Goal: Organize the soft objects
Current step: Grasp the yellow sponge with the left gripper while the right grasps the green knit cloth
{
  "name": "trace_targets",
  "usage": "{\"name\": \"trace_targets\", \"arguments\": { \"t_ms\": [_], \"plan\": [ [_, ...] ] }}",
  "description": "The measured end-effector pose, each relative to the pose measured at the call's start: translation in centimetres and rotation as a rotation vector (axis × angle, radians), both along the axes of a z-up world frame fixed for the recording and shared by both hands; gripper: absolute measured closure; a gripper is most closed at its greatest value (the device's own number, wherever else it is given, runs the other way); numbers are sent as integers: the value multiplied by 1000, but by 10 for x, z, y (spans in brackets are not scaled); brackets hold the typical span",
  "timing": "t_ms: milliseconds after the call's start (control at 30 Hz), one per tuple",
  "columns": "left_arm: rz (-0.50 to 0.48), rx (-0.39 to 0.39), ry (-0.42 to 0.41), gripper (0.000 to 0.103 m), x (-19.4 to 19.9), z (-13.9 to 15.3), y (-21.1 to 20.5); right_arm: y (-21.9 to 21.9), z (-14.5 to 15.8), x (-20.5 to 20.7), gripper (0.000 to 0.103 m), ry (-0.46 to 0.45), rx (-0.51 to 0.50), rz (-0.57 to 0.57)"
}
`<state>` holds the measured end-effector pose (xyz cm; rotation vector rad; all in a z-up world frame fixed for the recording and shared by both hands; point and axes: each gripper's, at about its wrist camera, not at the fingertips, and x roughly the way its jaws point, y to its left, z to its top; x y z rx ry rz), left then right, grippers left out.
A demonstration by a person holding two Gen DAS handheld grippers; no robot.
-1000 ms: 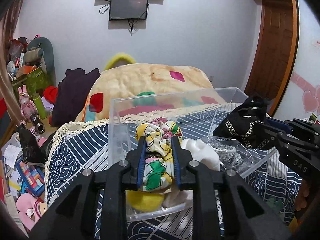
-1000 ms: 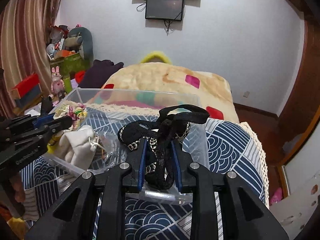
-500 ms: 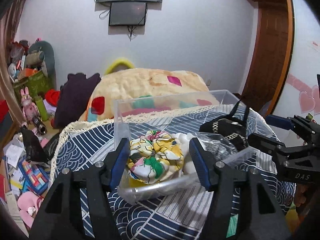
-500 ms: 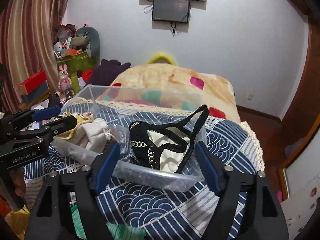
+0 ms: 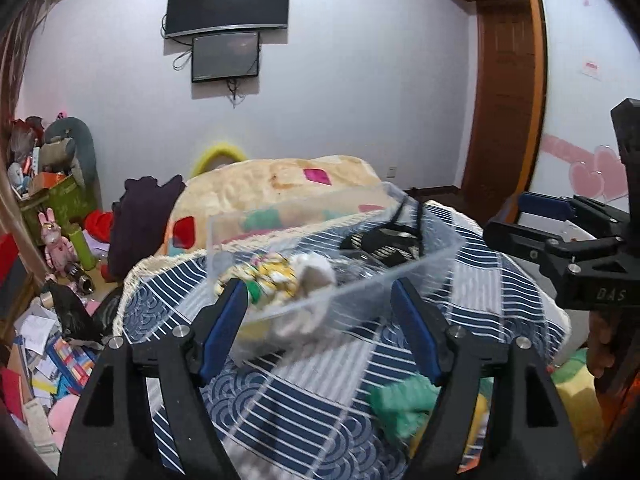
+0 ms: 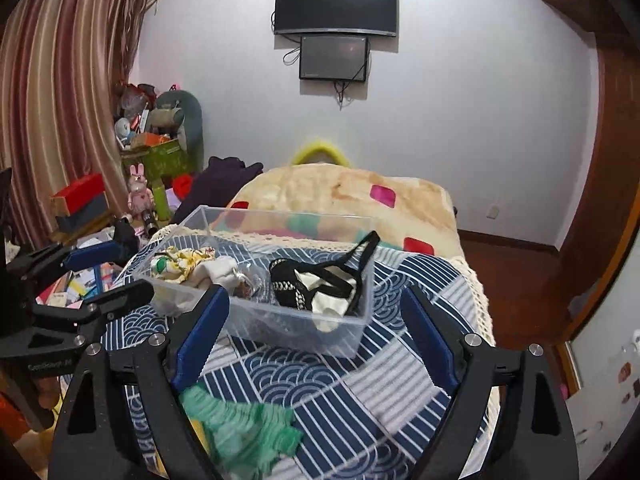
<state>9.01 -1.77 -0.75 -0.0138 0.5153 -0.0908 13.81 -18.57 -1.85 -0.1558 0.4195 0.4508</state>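
Gaping wide and empty, both tongs, left (image 5: pixel 318 320) and right (image 6: pixel 314 326), jaws just opened, before the clear bin (image 6: pixel 304 332).

Motion-blurred clear bin (image 5: pixel 400 276) and green cloth (image 5: pixel 404 404), left view.

- Room light was dim, even and cool, with no single source in view.
- Shadows stayed soft and weak.
- The left wrist view was smeared by motion: the clear plastic bin (image 5: pixel 436 256) and the patterned bedspread (image 5: pixel 304 400) looked streaked.
- The right wrist view was sharper, with slight blur on the green cloth (image 6: pixel 244 428).
- Fisheye distortion bent the walls, and the corners went black.
- Faint glare sat on the wall screen (image 6: pixel 335 0).
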Motion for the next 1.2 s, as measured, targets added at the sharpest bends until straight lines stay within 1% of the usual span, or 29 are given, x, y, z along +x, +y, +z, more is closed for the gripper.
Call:
{"name": "trace_targets", "arguments": {
  "t_ms": [200,467,633,767,833,900,967,1067,1200],
  "plan": [
    [-49,-45,47,29,-18,-15,-17,-11,-16,-20,17,25,0,-9],
    [-112,-73,111,29,-37,-42,-41,-18,-50,-32,17,94,-28,-23],
    [-143,-121,154,29,-38,-56,-49,-29,-60,-36,17,134,0,-31],
    [-157,-128,157,29,-41,-65,-56,-32,-65,-43,17,155,16,-27],
    [-162,-131,158,33,-40,-69,-58,-31,-68,-43,18,164,16,-19],
    [-178,-130,173,55,-38,-73,-58,-27,-70,-43,18,175,15,-8],
    [-195,-141,195,67,-35,-78,-56,-22,-72,-42,18,184,16,8],
    [-193,-154,180,68,-38,-77,-50,-12,-77,-39,18,201,11,35],
    [-149,-112,150,69,-42,-76,-42,0,-82,-35,18,229,19,66]
  ]
}}
